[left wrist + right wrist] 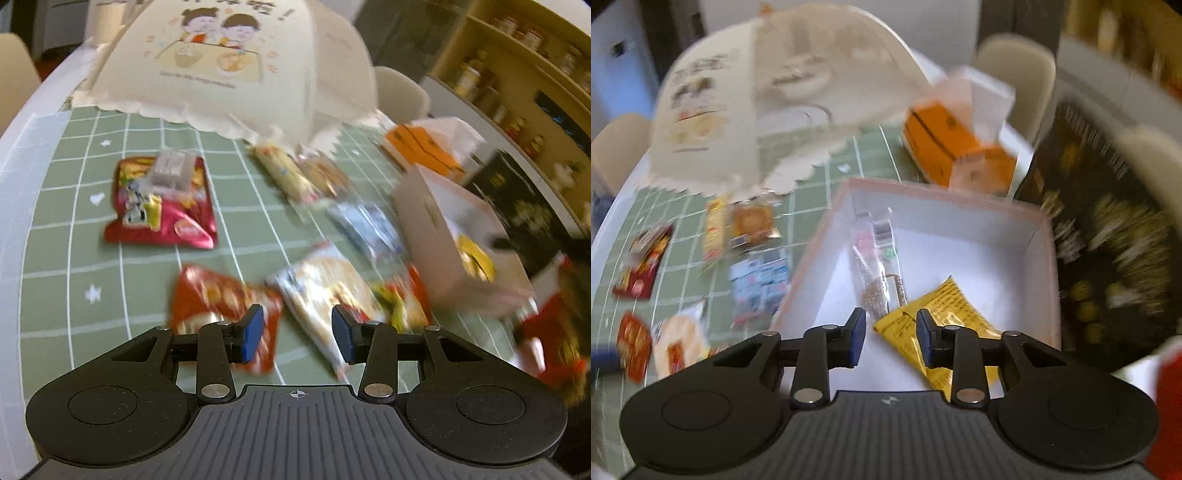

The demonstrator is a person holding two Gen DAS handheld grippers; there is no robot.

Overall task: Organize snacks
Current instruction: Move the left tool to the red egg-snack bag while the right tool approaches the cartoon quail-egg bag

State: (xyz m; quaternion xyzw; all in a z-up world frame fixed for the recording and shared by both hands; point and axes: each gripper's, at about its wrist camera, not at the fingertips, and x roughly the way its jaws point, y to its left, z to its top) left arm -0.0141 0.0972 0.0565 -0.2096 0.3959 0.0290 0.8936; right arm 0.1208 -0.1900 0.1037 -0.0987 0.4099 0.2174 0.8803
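Observation:
Several snack packets lie on a green checked tablecloth [74, 229]. My left gripper [297, 334] is open and empty, low over an orange-red packet [218, 306] and a pale packet [325, 291]. A dark red packet [162, 206] lies further left. A white box [960, 229] stands at the right and holds a yellow packet [923, 317] and a clear wrapped bar [879, 258]. My right gripper [891, 336] is open and empty above the box, just over the yellow packet. The white box also shows in the left wrist view [454, 240].
A large cream food cover [236, 62] stands at the back of the table. An orange tissue box [953, 147] sits behind the white box. A dark patterned bag [1108, 229] is at the right. More packets [303, 173] lie mid-table. Shelves with jars [517, 74] are beyond.

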